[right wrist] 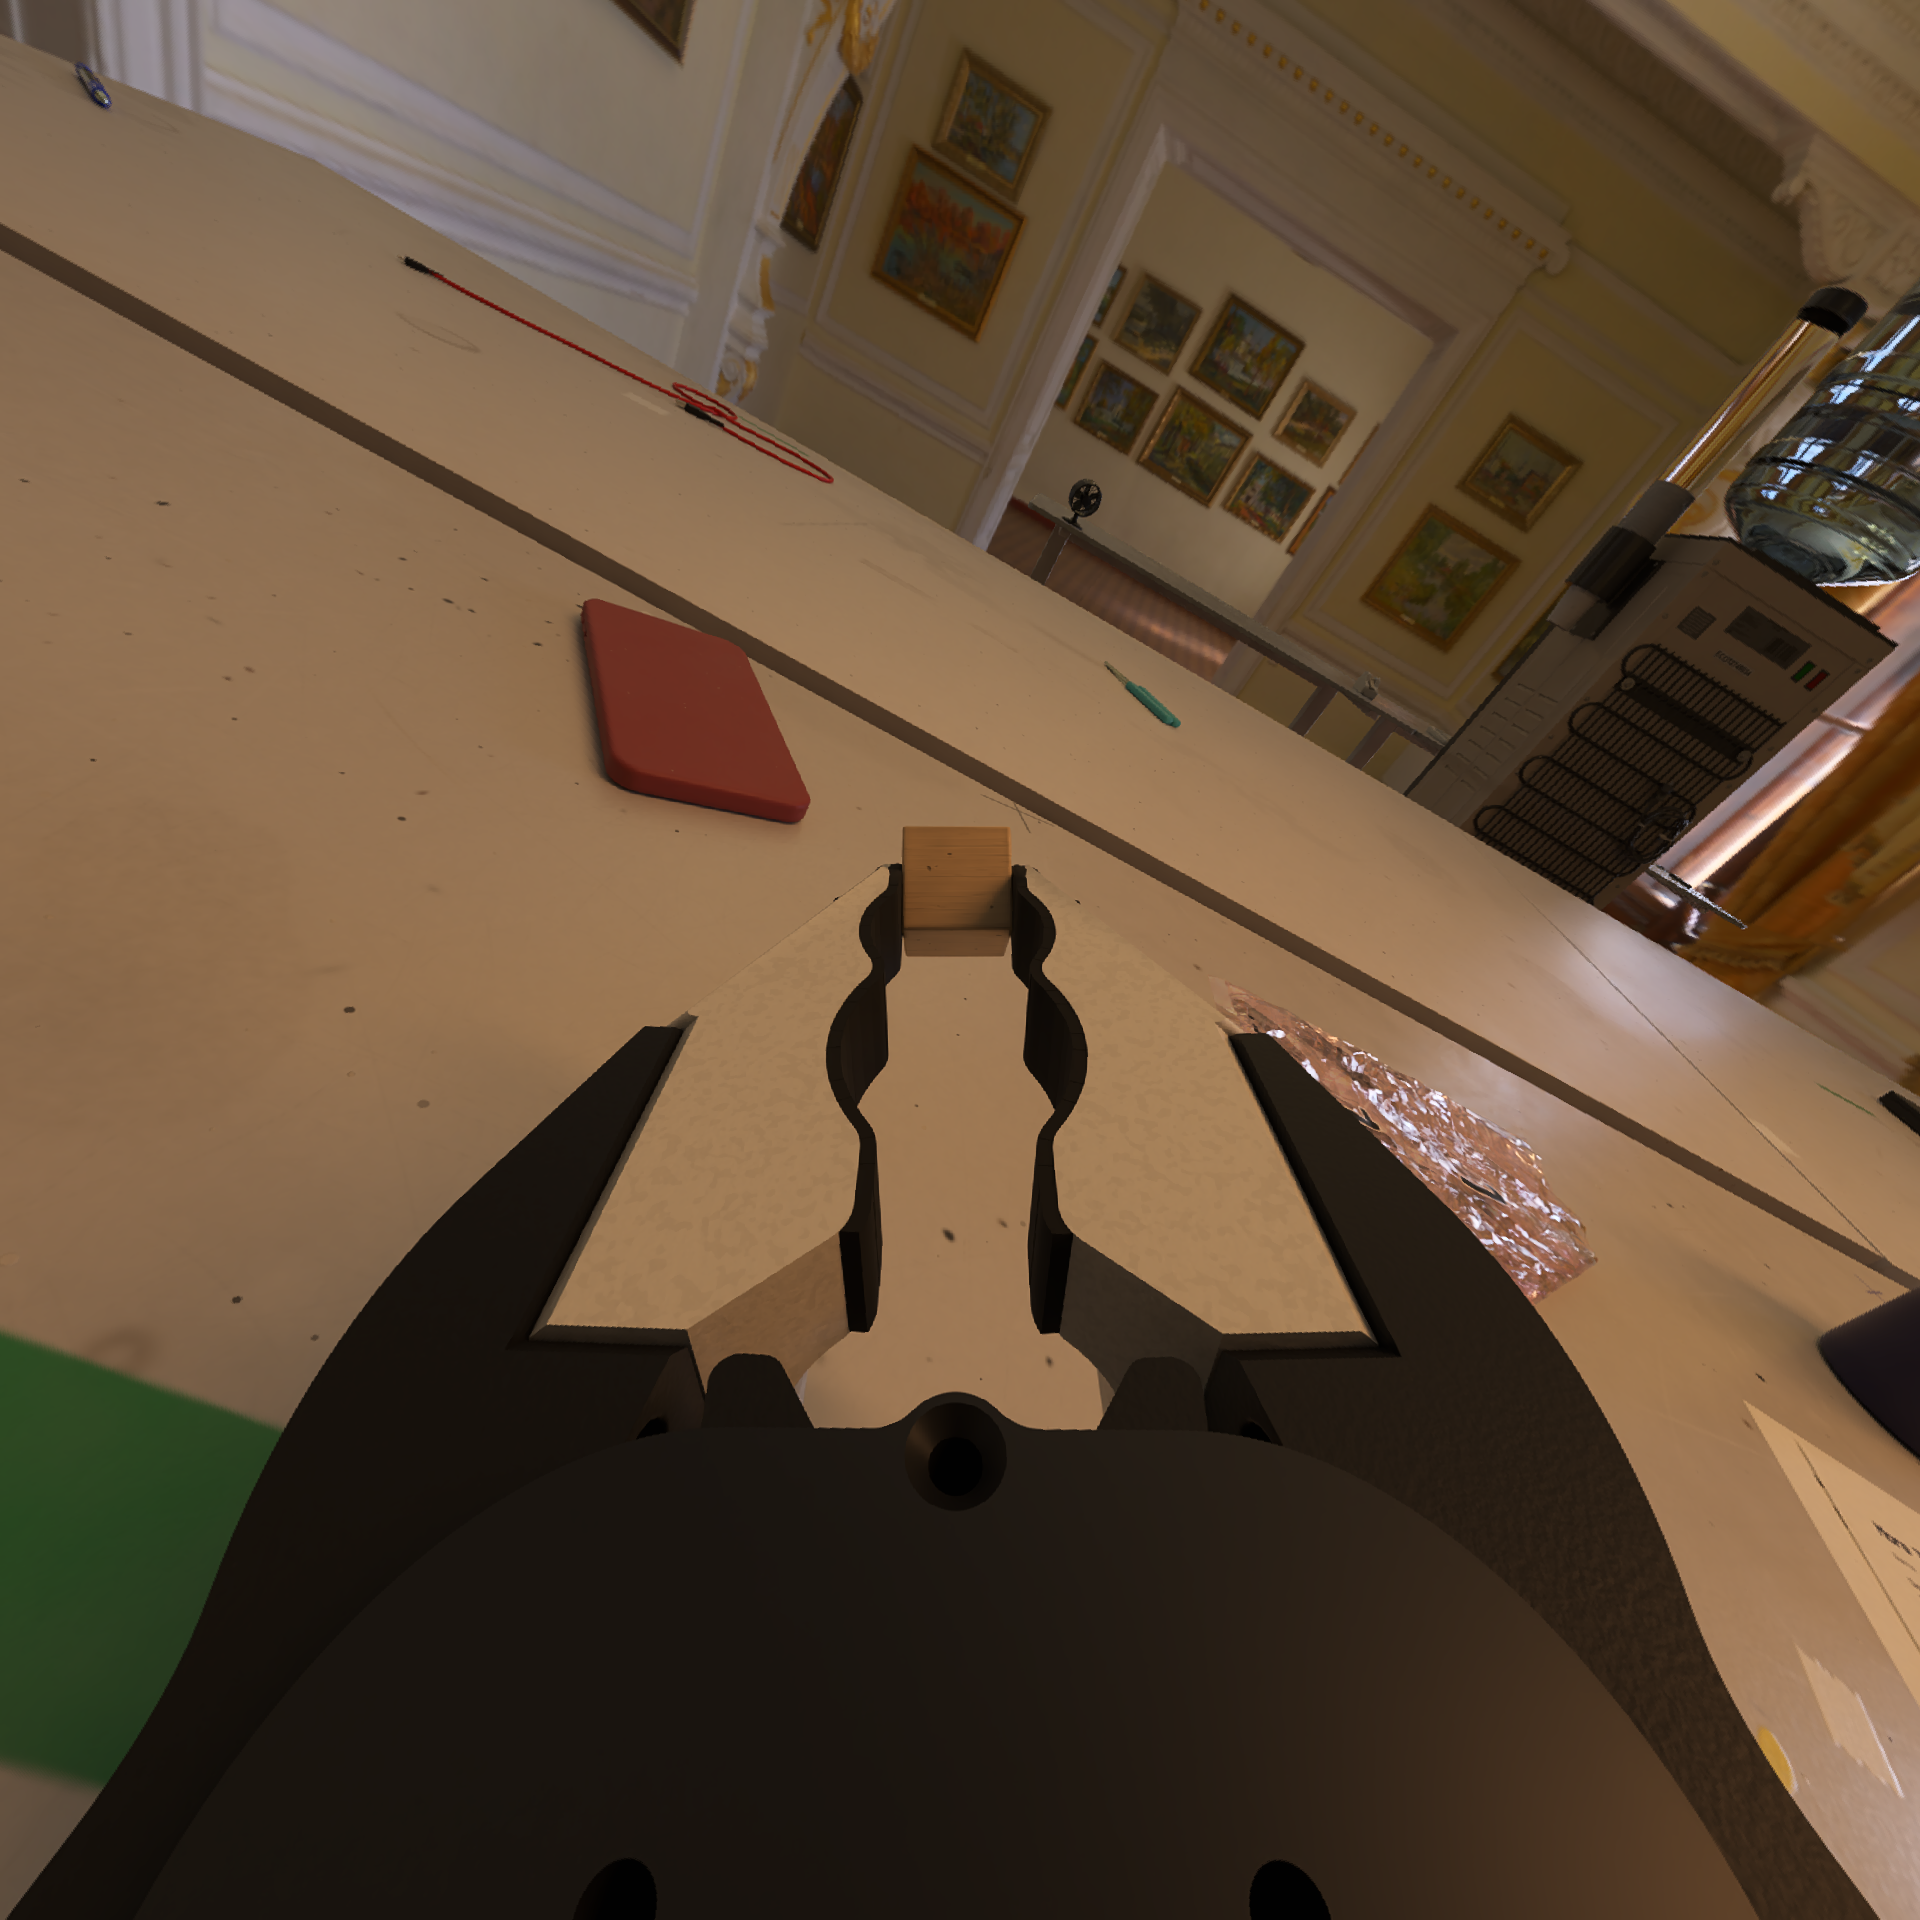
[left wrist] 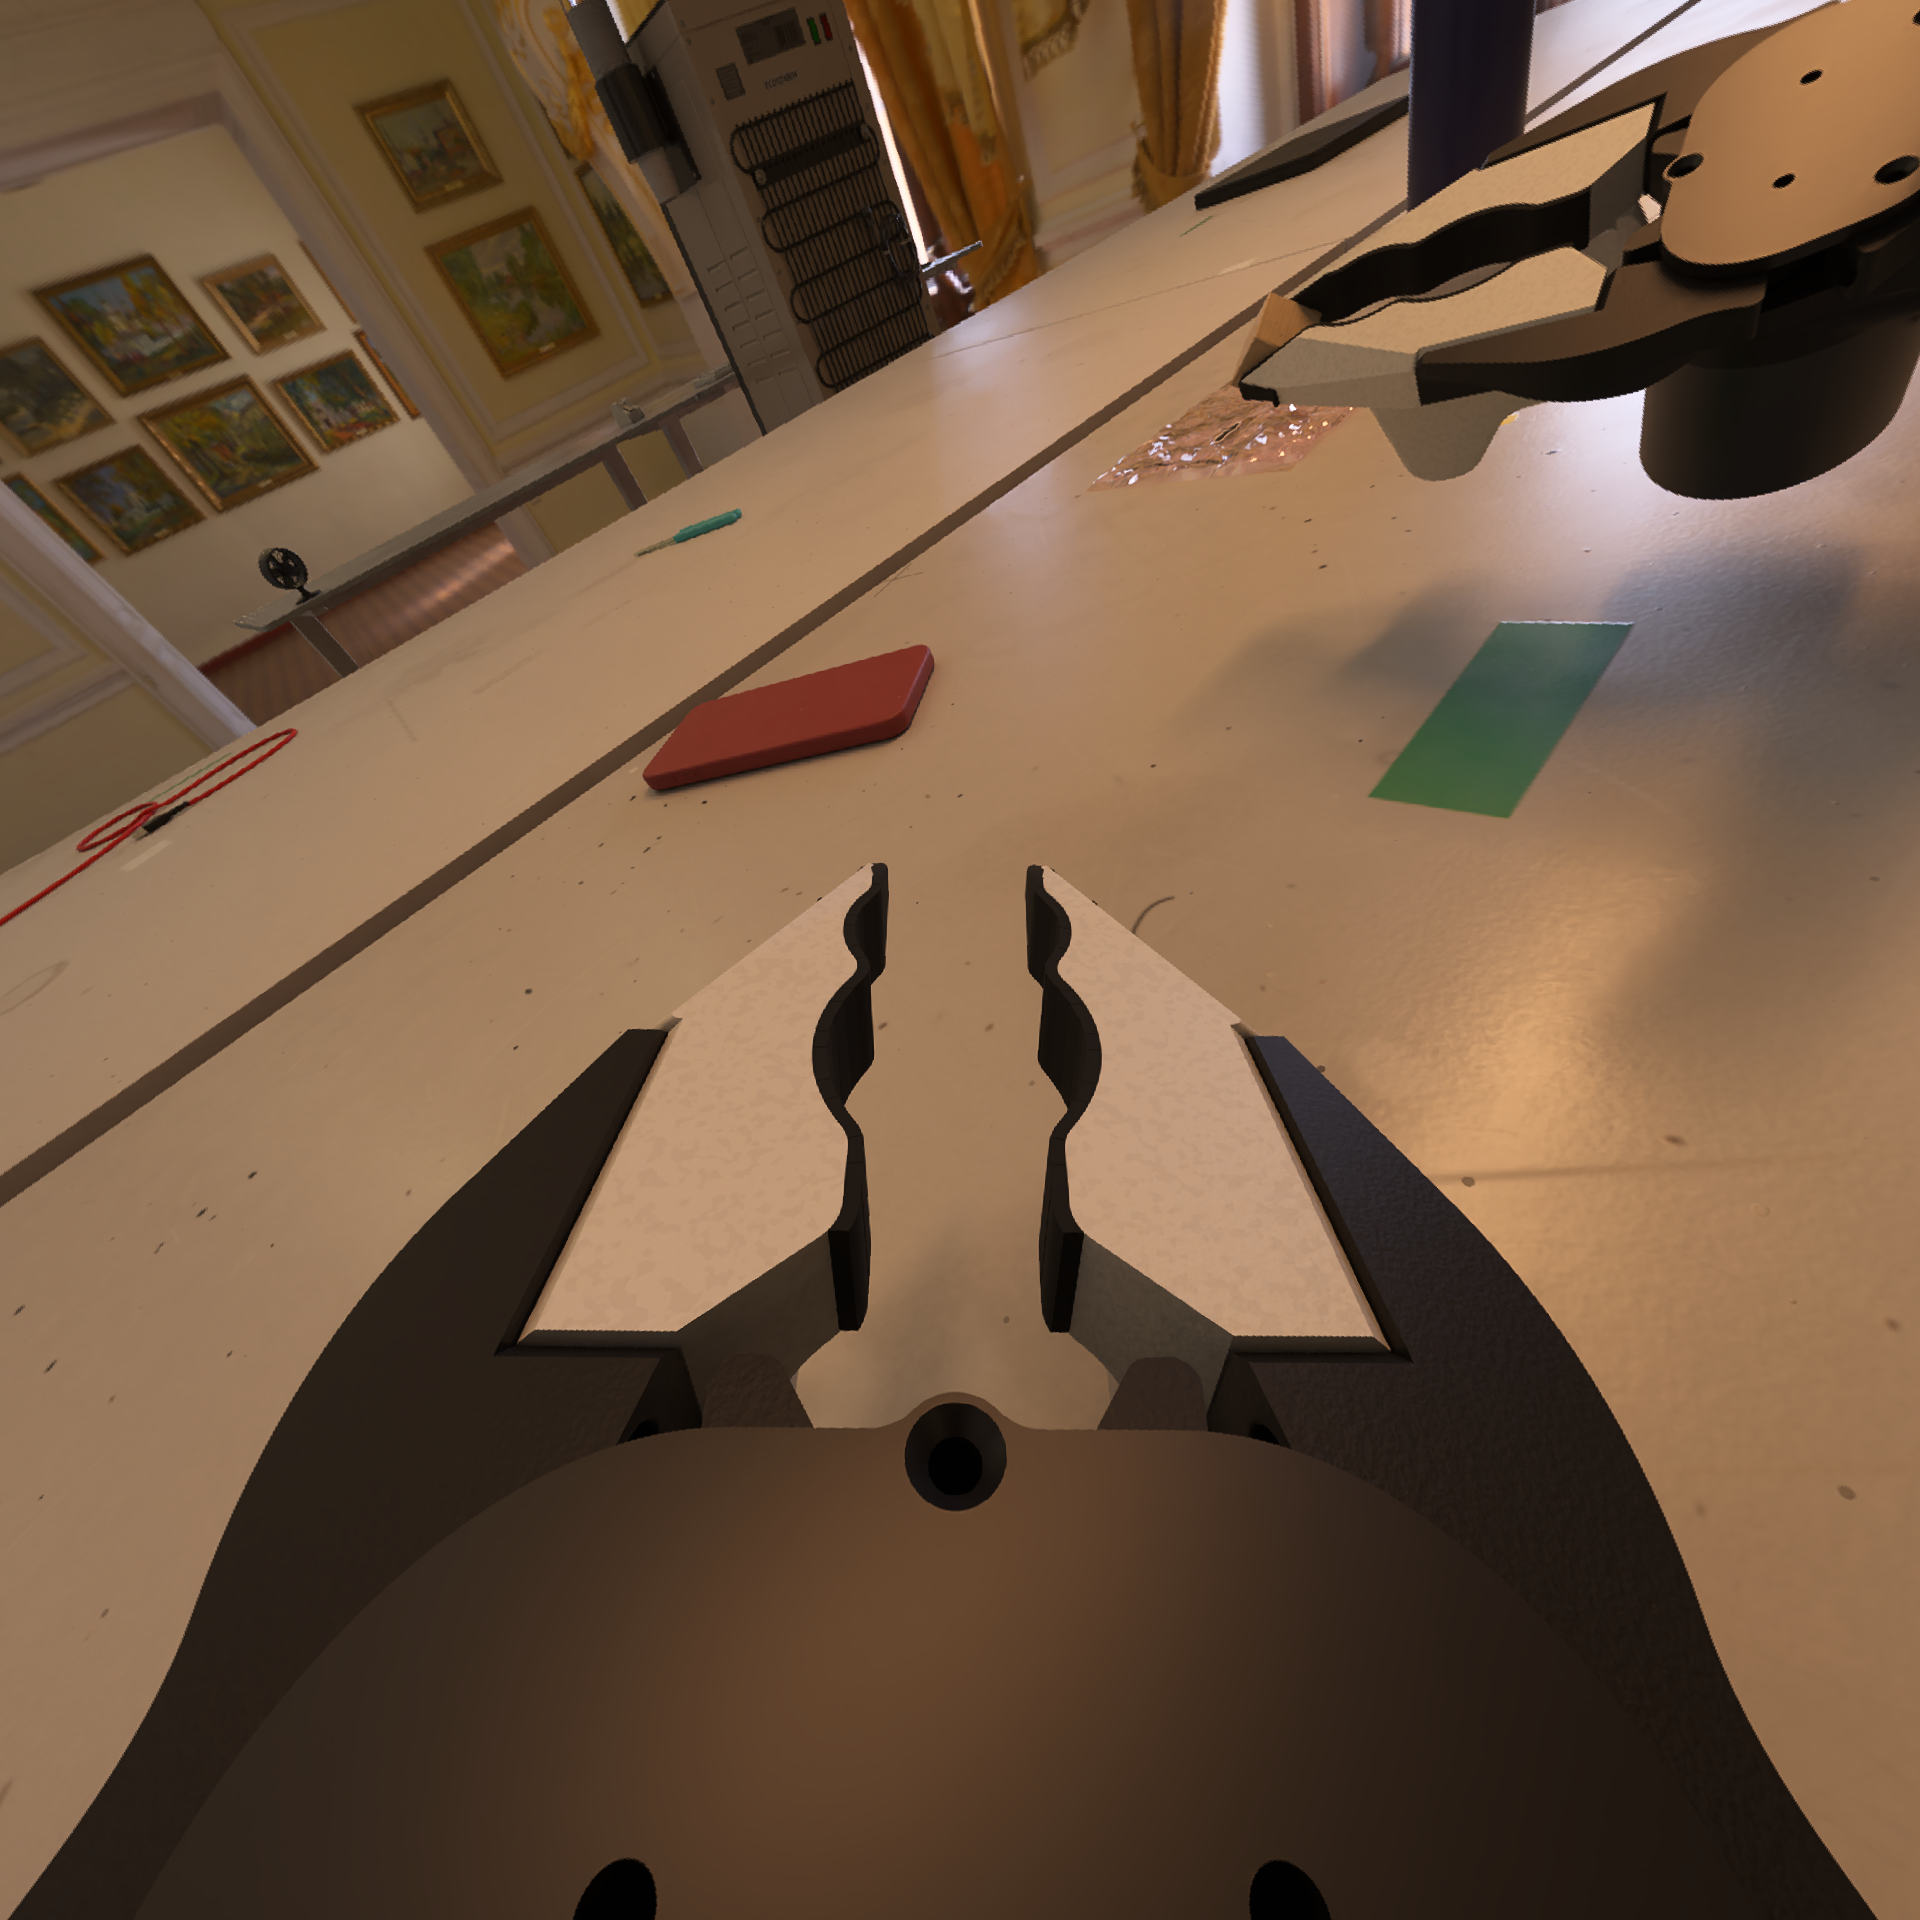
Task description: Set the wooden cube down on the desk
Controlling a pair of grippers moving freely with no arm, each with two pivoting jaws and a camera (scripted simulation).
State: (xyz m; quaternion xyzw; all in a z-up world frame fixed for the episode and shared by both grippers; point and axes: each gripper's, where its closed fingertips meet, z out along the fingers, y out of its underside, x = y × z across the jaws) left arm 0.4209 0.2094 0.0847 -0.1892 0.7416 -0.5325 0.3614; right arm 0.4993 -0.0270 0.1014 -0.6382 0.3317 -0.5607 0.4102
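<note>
Left wrist view: left tool (left wrist: 956, 883) parted, nothing between its tips, above the surface (left wrist: 1195, 1091); red pad (left wrist: 790, 717) ahead. Right wrist view: right tool (right wrist: 956, 883) clamps the wooden cube (right wrist: 956, 883) at its tips, just right of the red pad (right wrist: 691, 717), crumpled foil (right wrist: 1455, 1143) further right.

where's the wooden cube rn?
Pinched at the fingertips of the right gripper, the wooden cube is held above the desk, near the crinkled foil sheet.
</note>
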